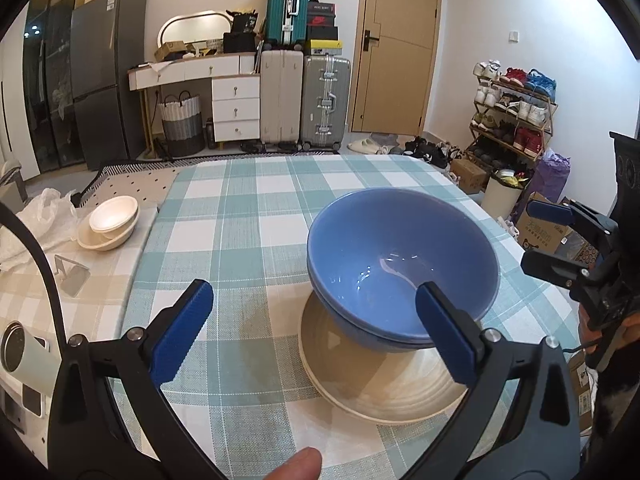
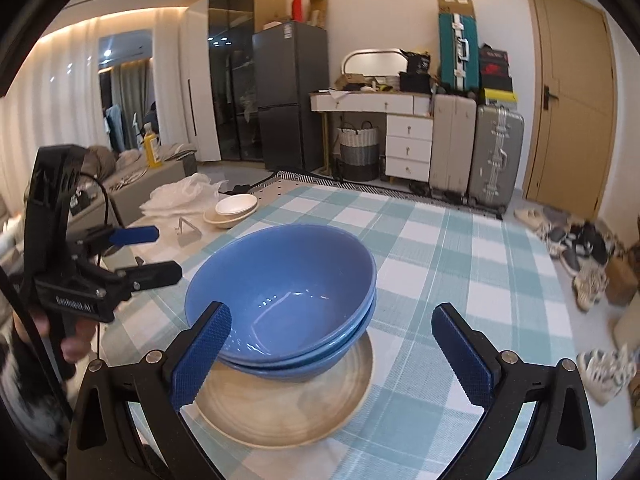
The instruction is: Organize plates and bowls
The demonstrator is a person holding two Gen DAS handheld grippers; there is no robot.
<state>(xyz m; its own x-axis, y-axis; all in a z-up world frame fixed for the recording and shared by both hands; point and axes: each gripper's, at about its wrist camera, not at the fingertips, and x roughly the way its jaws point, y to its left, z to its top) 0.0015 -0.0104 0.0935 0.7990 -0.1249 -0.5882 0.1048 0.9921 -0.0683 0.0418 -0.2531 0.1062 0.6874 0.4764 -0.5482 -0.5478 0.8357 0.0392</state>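
Two blue bowls [image 1: 400, 264] nested on a beige plate [image 1: 380, 384] mid-table, off-centre, left gripper [image 1: 316, 332] and right gripper [image 2: 332, 356] both wide open, empty; a nudge could tip the stack.

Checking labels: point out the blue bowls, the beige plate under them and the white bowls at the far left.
blue bowls [image 1: 400, 256]: left wrist view, inside of the top bowl.
beige plate [image 2: 288, 412]: right wrist view, bare front surface.
white bowls [image 1: 113, 214]: left wrist view, inside of the upper bowl.

Two nested blue bowls [image 1: 400, 264] sit upright on a beige plate [image 1: 384, 392]
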